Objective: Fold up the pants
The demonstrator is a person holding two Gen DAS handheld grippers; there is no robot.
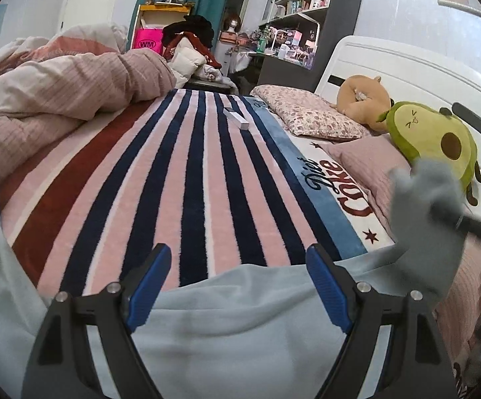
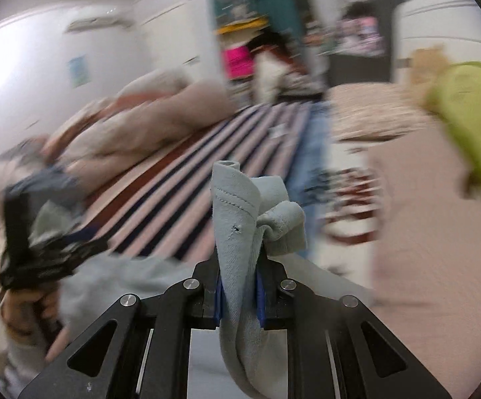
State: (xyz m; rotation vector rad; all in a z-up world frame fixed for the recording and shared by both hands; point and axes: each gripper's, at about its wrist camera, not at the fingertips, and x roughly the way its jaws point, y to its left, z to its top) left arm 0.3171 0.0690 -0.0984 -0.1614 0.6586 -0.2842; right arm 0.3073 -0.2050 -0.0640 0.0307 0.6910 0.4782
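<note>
Right claw (image 2: 239, 294) is pinched tight on a bunched hem of the light blue pants (image 2: 240, 219), cuff sticking up past the blue pads, so that end can get carried over for a fold, I'd guess. Its view is smeared, so don't trust the background much. Left claw (image 1: 237, 287) is spread wide and grabbing nothing; the pants (image 1: 227, 326) lie right under and between its fingers, with their near edge just ahead of the tips.

In the left view, the right claw (image 1: 439, 209) sits off to the right with grey-blue cloth hanging off it.

Room-wise: ahead of the left claw the striped blanket (image 1: 180, 179) is mostly bare, apart from a small white box (image 1: 237, 118) far ahead. Left of it there's a heaped pink duvet (image 1: 57, 89), and right of it pillows plus an avocado plush (image 1: 433, 136), so the clean landing zone looks like straight ahead on the stripes. Sideways swings could snag bedding.
</note>
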